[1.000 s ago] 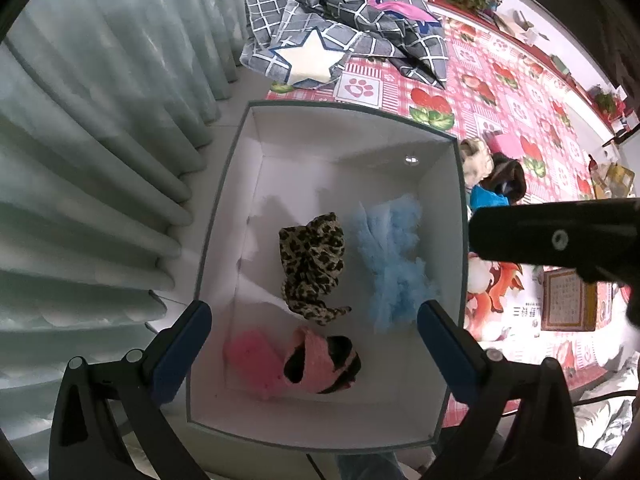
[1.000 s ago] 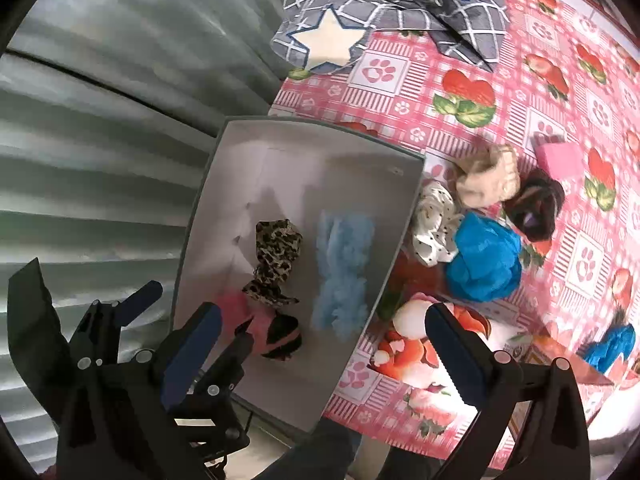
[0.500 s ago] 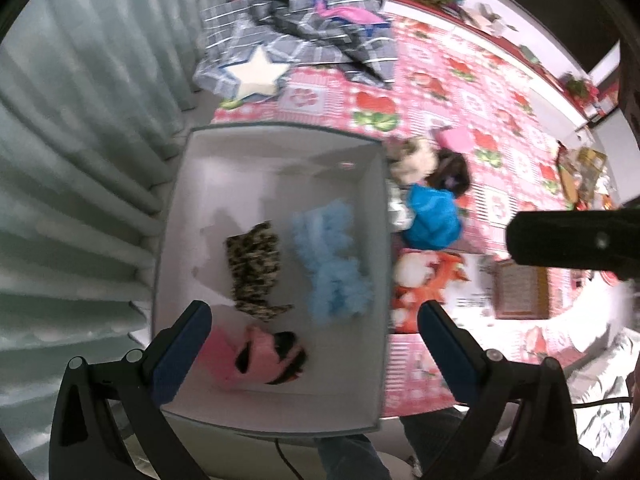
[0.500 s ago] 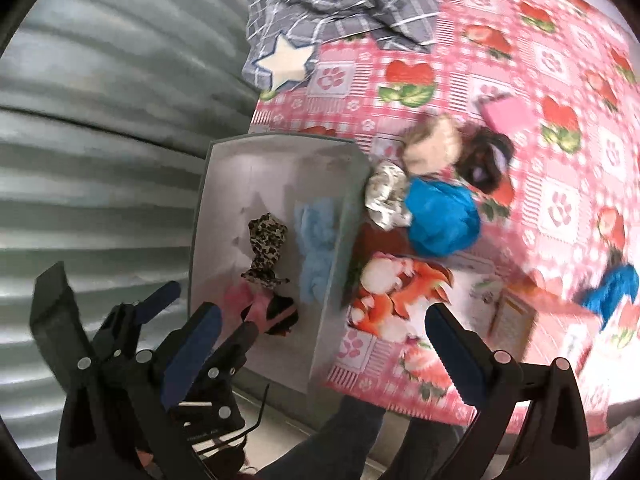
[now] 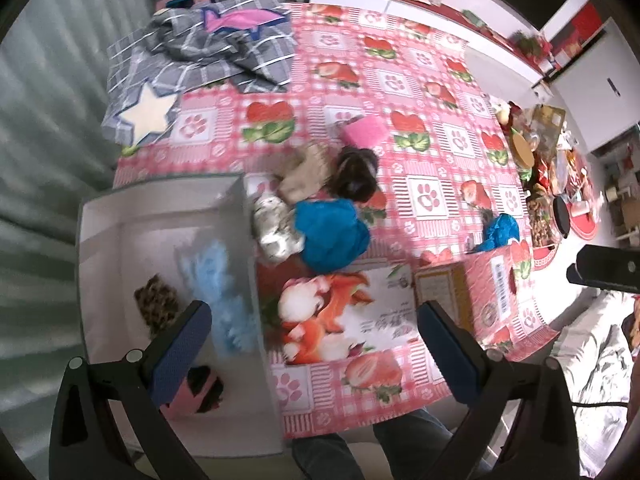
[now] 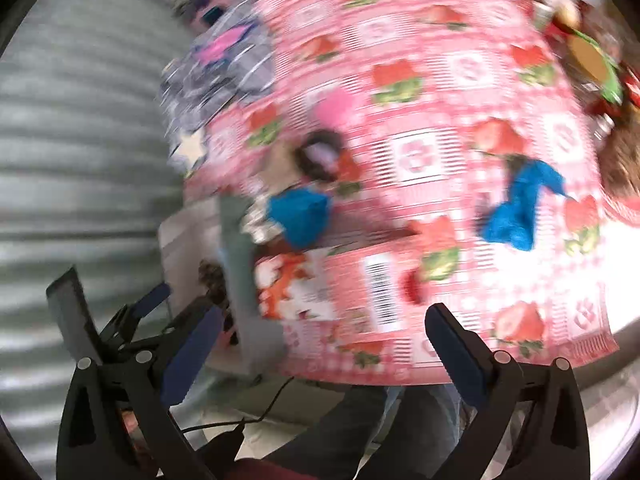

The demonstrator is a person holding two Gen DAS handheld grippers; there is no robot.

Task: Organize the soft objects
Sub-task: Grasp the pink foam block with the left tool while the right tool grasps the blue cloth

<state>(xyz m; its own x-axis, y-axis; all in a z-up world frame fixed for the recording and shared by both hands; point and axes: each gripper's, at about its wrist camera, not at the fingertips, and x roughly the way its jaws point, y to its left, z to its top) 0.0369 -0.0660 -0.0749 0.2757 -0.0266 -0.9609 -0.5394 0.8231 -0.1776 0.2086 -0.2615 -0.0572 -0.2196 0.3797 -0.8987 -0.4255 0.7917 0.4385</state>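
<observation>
Pink checked cloth with strawberry and paw prints covers the surface. At the left of the left wrist view a white cardboard box is seen, holding a pale blue fluffy piece, a leopard-print scrunchie and a pink-and-black piece. Just right of the box wall, a silvery-white scrunchie touches a bright blue soft bundle. The left tool is held wide open and empty. The right tool is likewise spread wide, gripping nothing; its view is blurred.
</observation>
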